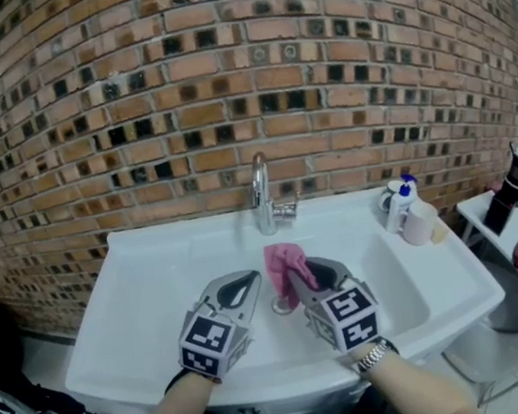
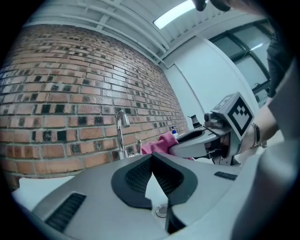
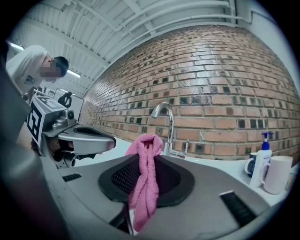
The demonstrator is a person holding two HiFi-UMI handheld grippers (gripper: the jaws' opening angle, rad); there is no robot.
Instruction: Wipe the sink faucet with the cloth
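Along the back, across the whole upper frame: brick wall (image 1: 131, 95), red with dark inset squares. Below it, filling the middle of the head view: one white sink (image 1: 147, 292).

Left of centre, low in the head view: left claw (image 1: 250, 280), closed right up, tips meeting, nothing held. On its back: one marker cube (image 1: 209, 342), printed with black-and-white square patterns.

At centre, against the wall: one chrome faucet (image 1: 262, 196), with a curved spout and a single lever on its right. Just under it in the frame, over the basin: one pink cloth (image 1: 284, 264), bunched, near the faucet and apart from it in the left gripper view.

Just right of centre: right claw (image 1: 298, 277), closed part-way onto the cloth, pinching it between the pads. In the right gripper view, a fold standing up past the tips, the rest hanging down behind them. Here too one marker cube (image 1: 354, 317), making two in all. On the wrist behind: one watch (image 1: 373, 357).

Further right, on the sink's back corner, three things close together: one dark mug (image 3: 250, 164), one pump bottle (image 1: 399, 204) with a blue pump, and one white cup (image 1: 420, 223). Bottle label too small to read.

At the far right edge: one dark flask (image 1: 507, 197), upright on a side surface (image 1: 482, 212).
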